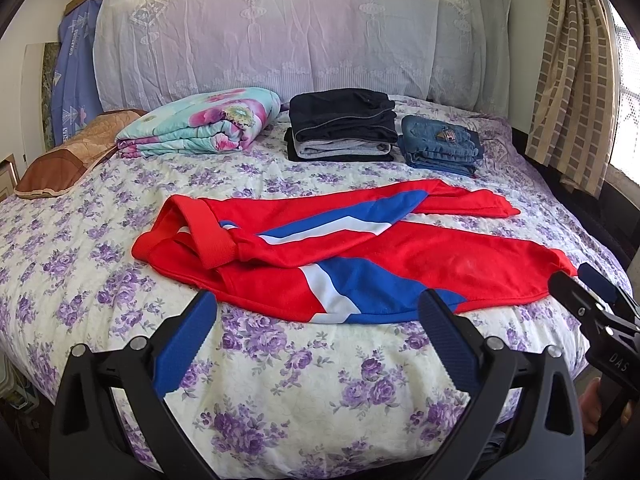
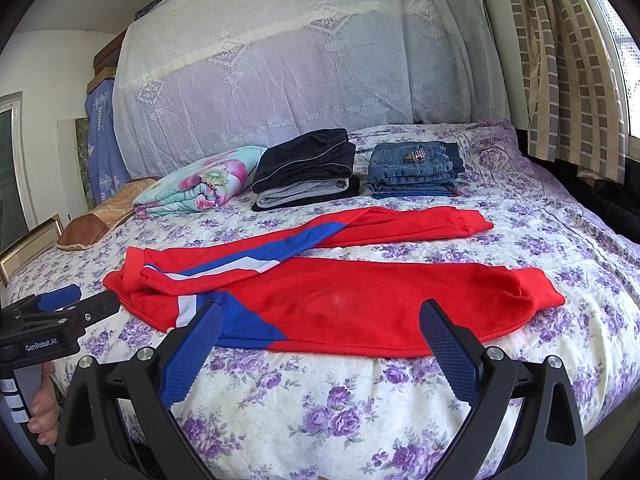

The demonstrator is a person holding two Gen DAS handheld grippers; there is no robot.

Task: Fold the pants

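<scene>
Two grippers hang over the near edge of a bed (image 1: 60, 248), both with their blue-padded fingers spread wide and nothing between them. The left gripper (image 1: 320, 312) fills the bottom of the left wrist frame, its fingers (image 1: 188, 344) just short of the red pants (image 1: 400, 264). The right gripper (image 2: 320, 320) fills the bottom of the right wrist frame, its tips overlapping the pants' near hem in that view; whether they touch the cloth I cannot tell.

The pants lie unfolded across the middle of the frame on the purple-flowered bedspread, waistband at centre left, both legs running toward the right, with blue and white panels showing. The far leg angles away from the near one, so the legs sit apart at their cuffs.

In the upper middle sit a stack of dark folded clothes (image 1: 344, 124) and, just beside it to the right, folded jeans (image 1: 440, 146). A flowered folded quilt (image 1: 200, 124) lies to their left, with a brown pillow (image 1: 68, 160) at far left.
</scene>
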